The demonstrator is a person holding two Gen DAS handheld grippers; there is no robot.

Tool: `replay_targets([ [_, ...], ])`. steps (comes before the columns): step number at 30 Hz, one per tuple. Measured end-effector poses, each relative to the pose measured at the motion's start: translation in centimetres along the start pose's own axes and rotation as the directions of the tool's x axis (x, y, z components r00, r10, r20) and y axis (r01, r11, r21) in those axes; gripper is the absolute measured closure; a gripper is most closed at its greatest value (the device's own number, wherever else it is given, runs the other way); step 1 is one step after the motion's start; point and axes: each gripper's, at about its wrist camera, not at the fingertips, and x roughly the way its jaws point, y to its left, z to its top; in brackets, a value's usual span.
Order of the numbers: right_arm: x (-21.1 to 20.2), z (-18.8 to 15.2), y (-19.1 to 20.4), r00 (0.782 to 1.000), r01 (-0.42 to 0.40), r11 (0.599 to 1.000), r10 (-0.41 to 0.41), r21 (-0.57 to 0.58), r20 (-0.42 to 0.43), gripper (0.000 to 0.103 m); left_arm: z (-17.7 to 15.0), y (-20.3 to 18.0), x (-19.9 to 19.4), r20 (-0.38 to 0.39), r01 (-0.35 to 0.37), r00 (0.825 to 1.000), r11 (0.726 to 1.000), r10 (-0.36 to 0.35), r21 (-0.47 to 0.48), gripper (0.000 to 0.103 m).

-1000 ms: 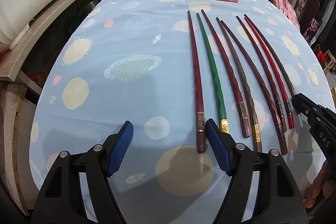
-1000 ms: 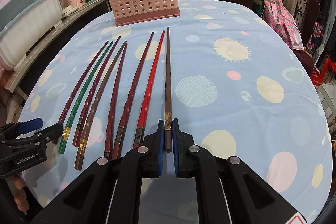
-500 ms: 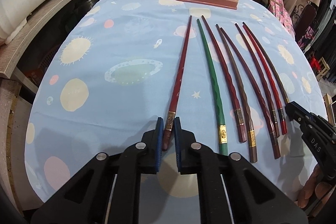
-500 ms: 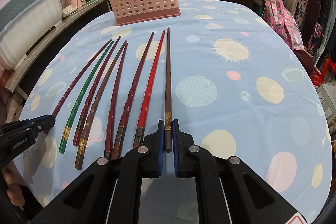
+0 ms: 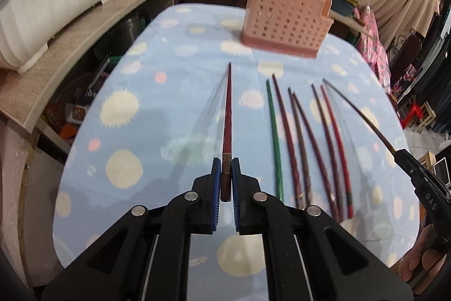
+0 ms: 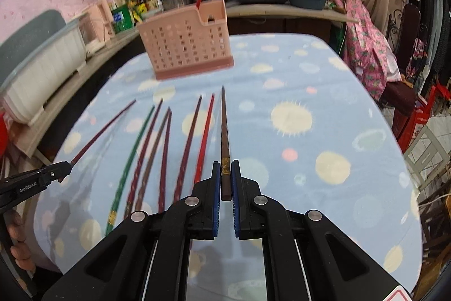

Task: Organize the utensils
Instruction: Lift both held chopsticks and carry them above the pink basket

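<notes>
Now, left gripper point(image 5: 225, 179): clamped on the butt end of a dark red chopstick point(image 5: 227, 114), blue pads point(image 5: 216, 182) pressing both sides just below its metal band.
Dark red chopstick: lifted clear of the table point(image 5: 141, 131), its tip aimed toward the far edge and the basket point(image 5: 284, 21); its shadow falls on the cloth to the left.
Right gripper point(image 6: 225, 179): pinching the butt end of a brown chopstick point(image 6: 224, 129) at its gold band, pads tight against it.
Brown chopstick: raised off the cloth, pointing at the far edge, just right of the row.
Row on the table: six chopsticks lying side by side between the two held ones, butts toward the near edge; a green one point(image 5: 274, 137) is leftmost, a bright red one point(image 5: 336, 143) rightmost, four darker ones between.
Basket: pink, perforated, upright at the far edge of the table, beyond the chopstick tips.
Table: covered by a light blue cloth with pale spots and suns.
Person: fingers point(image 6: 19, 247) wrapped on the left gripper's handle at the near left corner, seen from the right wrist.
Blur: the row and basket are smeared in both views.
</notes>
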Motion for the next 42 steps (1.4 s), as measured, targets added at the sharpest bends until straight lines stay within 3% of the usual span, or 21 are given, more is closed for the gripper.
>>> replay_targets([
  [10,-3.5,8.1,-1.2,0.986,-0.016,0.999,0.01,0.033,0.168,0.096,8.0,-0.1,-4.5,0.171,0.006,0.985,1.0,-0.003,-0.016,0.096],
  [17,-3.4,13.3,-2.5,0.972,-0.039,0.997,0.022,0.069,0.232,0.096,14.2,-0.1,-5.1,0.248,0.001,0.969,1.0,0.006,-0.026,0.096],
  [23,-3.5,17.3,-2.8,0.957,-0.09,0.991,0.06,0.095,0.283,0.096,18.9,-0.6,-6.0,0.294,0.052,0.955,0.998,-0.038,-0.041,0.096],
  [27,-4.4,20.8,-2.0,0.932,-0.127,0.988,0.09,0.085,0.35,0.096,21.9,-1.7,-7.9,0.356,0.078,0.932,0.997,-0.065,-0.022,0.096],
  [33,-5.2,26.5,0.0,0.875,-0.187,0.98,0.135,0.069,0.464,0.096,27.0,-3.6,-11.5,0.485,0.117,0.869,0.993,-0.099,-0.008,0.096],
  [37,-4.4,29.7,1.3,0.849,-0.223,0.973,0.16,0.067,0.504,0.096,29.5,-4.3,-11.8,0.537,0.125,0.838,0.992,-0.097,-0.015,0.096],
  [39,-3.4,30.8,1.7,0.843,-0.226,0.972,0.162,0.065,0.514,0.096,30.4,-4.5,-11.2,0.55,0.116,0.831,0.993,-0.087,-0.019,0.096],
  [42,-1.3,31.8,2.1,0.848,-0.249,0.966,0.181,0.072,0.498,0.096,31.3,-4.8,-9.2,0.54,0.105,0.838,0.994,-0.075,-0.024,0.096],
])
